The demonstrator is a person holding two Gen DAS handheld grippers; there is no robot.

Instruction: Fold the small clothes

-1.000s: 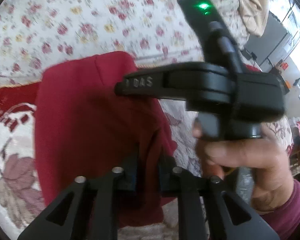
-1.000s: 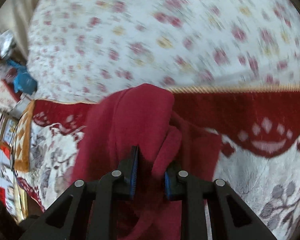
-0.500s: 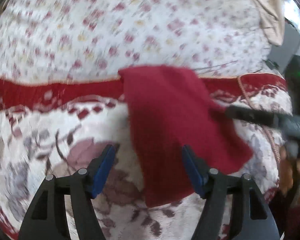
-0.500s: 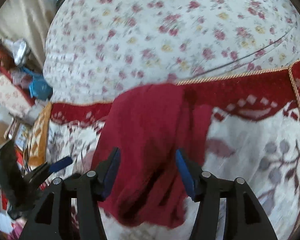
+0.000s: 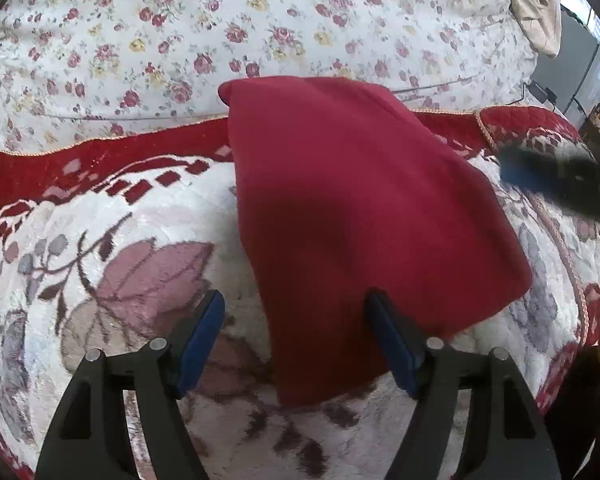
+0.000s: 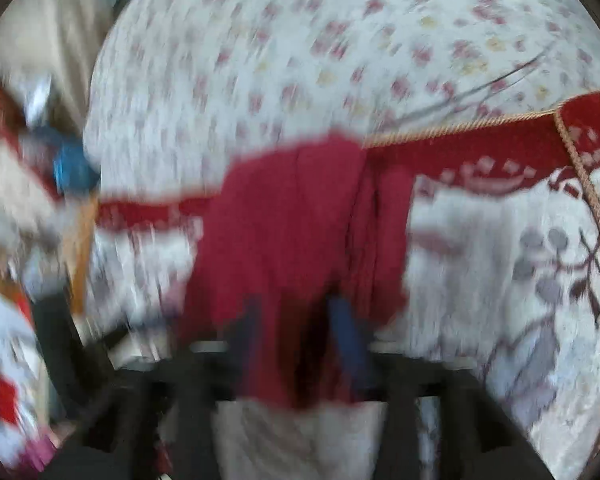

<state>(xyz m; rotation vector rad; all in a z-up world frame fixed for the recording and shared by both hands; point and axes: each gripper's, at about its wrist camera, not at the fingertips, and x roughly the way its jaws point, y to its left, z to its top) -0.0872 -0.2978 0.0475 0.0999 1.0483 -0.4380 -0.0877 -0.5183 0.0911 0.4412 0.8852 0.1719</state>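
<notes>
Now the soft red knit garment (image 5: pixel 364 216) lies folded flat, wedge-shaped, on the plush leaf-patterned rug (image 5: pixel 112 264). Left gripper (image 5: pixel 296 332) and right gripper (image 6: pixel 300 324) have just been opening, blue pads apart, gripping nothing.

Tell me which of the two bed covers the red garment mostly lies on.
The red garment lies mostly on the plush cover with the red border and large leaf pattern, not the rose-print sheet behind; only its far edge reaches there.

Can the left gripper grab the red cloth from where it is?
Probably yes. The left gripper is open, its jaws having just been opening, and the near edge of the red cloth lies flat between its fingers with nothing covering it.
</notes>
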